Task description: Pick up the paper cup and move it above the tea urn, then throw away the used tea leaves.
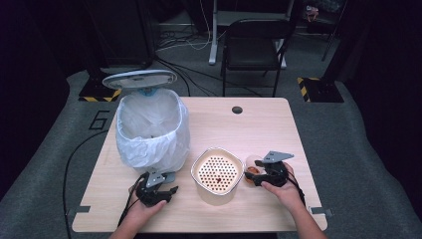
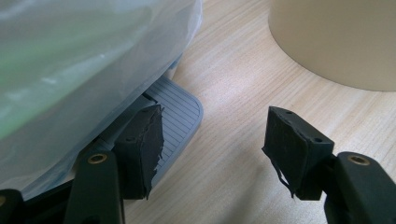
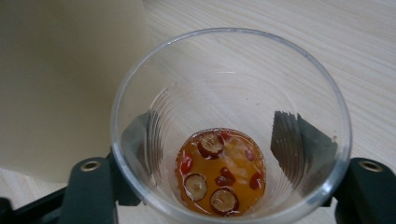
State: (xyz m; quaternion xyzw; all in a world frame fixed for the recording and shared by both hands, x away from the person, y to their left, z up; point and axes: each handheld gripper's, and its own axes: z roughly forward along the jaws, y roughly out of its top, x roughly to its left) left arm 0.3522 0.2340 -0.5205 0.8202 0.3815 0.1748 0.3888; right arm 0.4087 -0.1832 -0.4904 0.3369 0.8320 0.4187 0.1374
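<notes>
A clear plastic cup (image 3: 233, 88) stands on the wooden table (image 1: 259, 124), with orange liquid and red fruit slices (image 3: 219, 172) at its bottom. My right gripper (image 3: 224, 140) has a pad against each side of the cup (image 1: 253, 167), shut on it. Just left of the cup is a beige tub with a perforated strainer insert (image 1: 217, 174). My left gripper (image 1: 166, 191) rests open near the table's front. Its left pad is over the grey foot pedal (image 2: 180, 116) of the bin, and nothing is between its jaws (image 2: 212, 140).
The pedal bin (image 1: 152, 127), lined with a white bag (image 2: 70, 60), stands at the table's left with its lid (image 1: 139, 78) raised. The beige tub (image 2: 336, 37) lies to the right of the left gripper. A chair (image 1: 254, 45) is beyond the table's far edge.
</notes>
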